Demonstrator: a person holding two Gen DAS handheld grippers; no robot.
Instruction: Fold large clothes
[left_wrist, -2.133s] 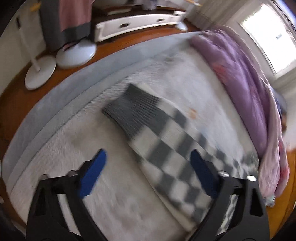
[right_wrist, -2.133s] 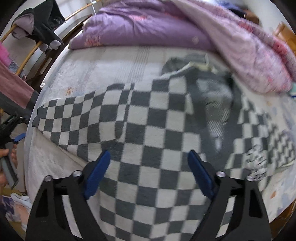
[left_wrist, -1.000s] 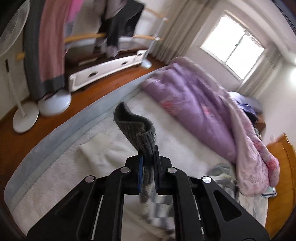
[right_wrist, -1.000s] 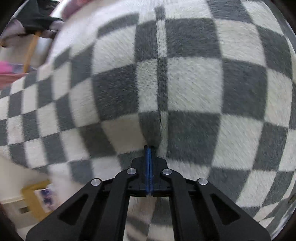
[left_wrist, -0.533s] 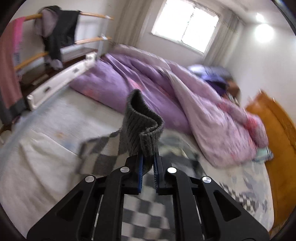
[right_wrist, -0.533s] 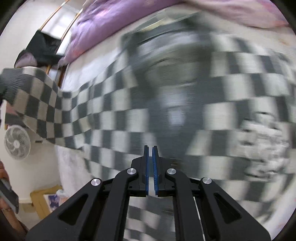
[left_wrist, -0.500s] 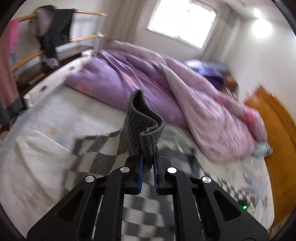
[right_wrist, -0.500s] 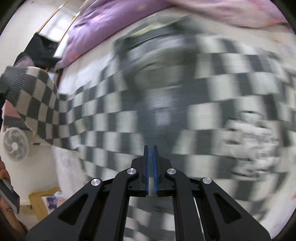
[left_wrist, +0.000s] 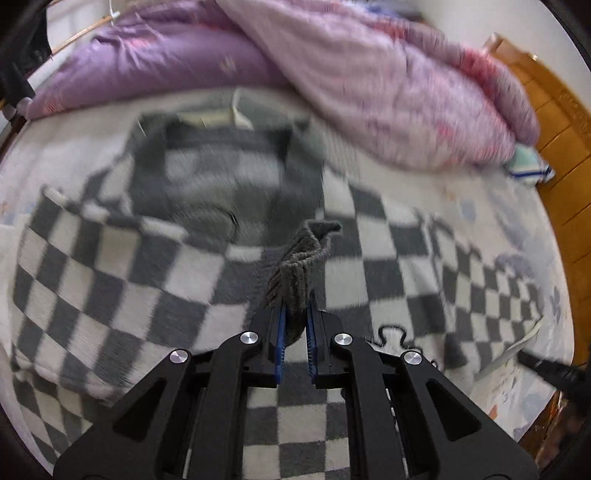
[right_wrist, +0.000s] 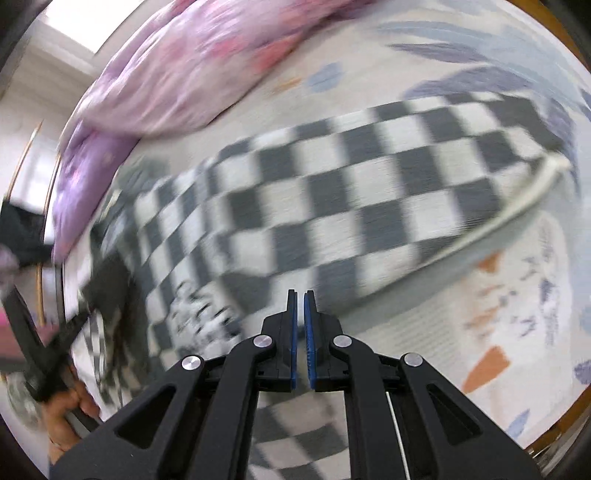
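Note:
A large grey-and-white checkered sweater (left_wrist: 155, 273) lies spread on the bed. My left gripper (left_wrist: 294, 321) is shut on its grey ribbed sleeve cuff (left_wrist: 301, 266) and holds the cuff low over the sweater's middle. In the right wrist view the sweater (right_wrist: 351, 206) stretches across the bed, its sleeve reaching right. My right gripper (right_wrist: 300, 314) has its jaws nearly together with nothing visible between them, just above the sweater's near edge. The left gripper (right_wrist: 44, 354) shows blurred at the left of that view.
A purple and pink duvet (left_wrist: 332, 74) is piled along the far side of the bed. A wooden headboard (left_wrist: 554, 122) stands at the right. The patterned bedsheet (right_wrist: 517, 302) lies right of the sweater. A folded light cloth (left_wrist: 528, 170) lies by the headboard.
My left gripper carried the sleeve cuff from the bed's edge across and down over the sweater's body. My right gripper let go of the fabric and swung toward the other sleeve.

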